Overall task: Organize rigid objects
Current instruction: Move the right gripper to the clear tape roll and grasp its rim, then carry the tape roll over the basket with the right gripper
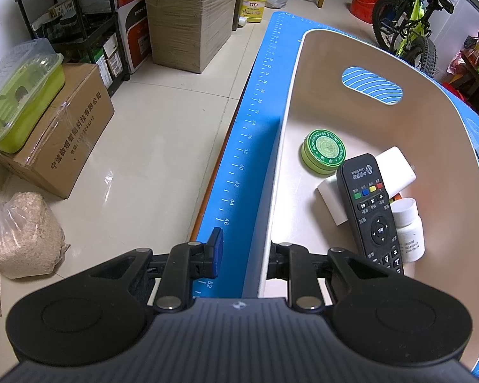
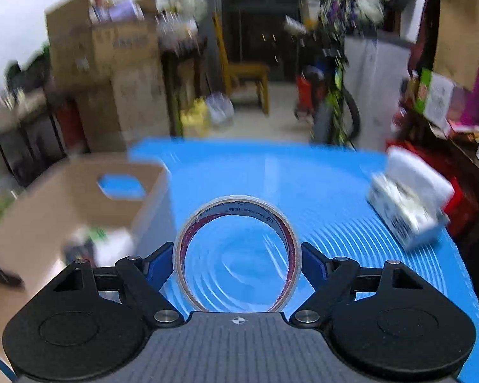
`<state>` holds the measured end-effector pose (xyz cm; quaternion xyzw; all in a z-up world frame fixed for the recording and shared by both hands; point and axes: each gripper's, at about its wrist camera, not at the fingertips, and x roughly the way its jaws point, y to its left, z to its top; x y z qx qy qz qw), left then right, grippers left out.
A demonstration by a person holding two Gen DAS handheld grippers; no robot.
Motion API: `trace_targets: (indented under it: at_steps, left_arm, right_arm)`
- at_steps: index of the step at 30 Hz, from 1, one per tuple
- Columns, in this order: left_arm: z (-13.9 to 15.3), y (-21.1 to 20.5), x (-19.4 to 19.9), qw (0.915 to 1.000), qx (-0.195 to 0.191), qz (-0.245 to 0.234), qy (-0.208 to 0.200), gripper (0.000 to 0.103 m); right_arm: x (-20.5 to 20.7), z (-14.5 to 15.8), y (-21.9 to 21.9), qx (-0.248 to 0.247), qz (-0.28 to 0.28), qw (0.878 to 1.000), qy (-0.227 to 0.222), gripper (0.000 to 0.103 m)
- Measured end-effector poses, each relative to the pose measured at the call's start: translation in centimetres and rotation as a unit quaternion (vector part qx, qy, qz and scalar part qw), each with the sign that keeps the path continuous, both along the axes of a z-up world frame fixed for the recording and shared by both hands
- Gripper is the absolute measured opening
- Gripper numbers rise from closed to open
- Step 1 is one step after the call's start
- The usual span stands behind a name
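Observation:
A beige bin (image 1: pixel 306 102) stands on the blue mat (image 1: pixel 255 121). It holds a green round tin (image 1: pixel 324 151), a white box (image 1: pixel 367 188), a black remote (image 1: pixel 372 214) and a white pill bottle (image 1: pixel 408 229). My left gripper (image 1: pixel 242 257) straddles the bin's near left wall, one blue finger (image 1: pixel 214 252) outside, the other hidden inside; it grips the wall. My right gripper (image 2: pixel 238 263) is shut on a clear tape roll (image 2: pixel 238 255) held above the mat (image 2: pixel 303 178). The bin (image 2: pixel 73 198) lies to its left, blurred.
A white packet (image 2: pixel 405 204) lies on the mat at the right. Left of the table are cardboard boxes (image 1: pixel 64 134), a green tub (image 1: pixel 22 95), a bag of granules (image 1: pixel 22 236) and a black shelf (image 1: pixel 79 16). A bicycle (image 1: pixel 412 22) stands beyond the table.

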<state>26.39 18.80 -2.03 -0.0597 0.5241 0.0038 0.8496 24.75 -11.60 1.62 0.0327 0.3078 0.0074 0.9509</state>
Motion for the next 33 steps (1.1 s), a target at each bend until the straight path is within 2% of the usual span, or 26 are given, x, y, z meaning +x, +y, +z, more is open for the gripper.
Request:
trace_targets:
  at_steps: [4,8,13,17,33]
  left_arm:
    - [0.0,0.0,0.0,1.0,0.001,0.0,0.0,0.026]
    - [0.0,-0.1,0.0,1.0,0.003,-0.001,0.0,0.026]
    - [0.0,-0.2,0.0,1.0,0.003,-0.001,-0.001,0.026]
    - [0.0,-0.2,0.0,1.0,0.003,-0.001,0.0,0.026]
    - [0.0,-0.3,0.1,1.0,0.002,-0.002,-0.001,0.026]
  right_arm:
    - [1.5,2.2,2.6,0.016,0.043,0.999,-0.028,0.083]
    - [3.3,2.7,5.3,0.02,0.083,0.996,-0.026,0.083]
    - [5.4,2.0,9.1,0.007,0.139,0.99,0.019,0.083]
    - [6.0,1.0,11.4,-0.004,0.161,0.986,0.043,0.083]
    - [7.8,-2.9,15.2,-0.07,0.202,0.966,0.144,0.083]
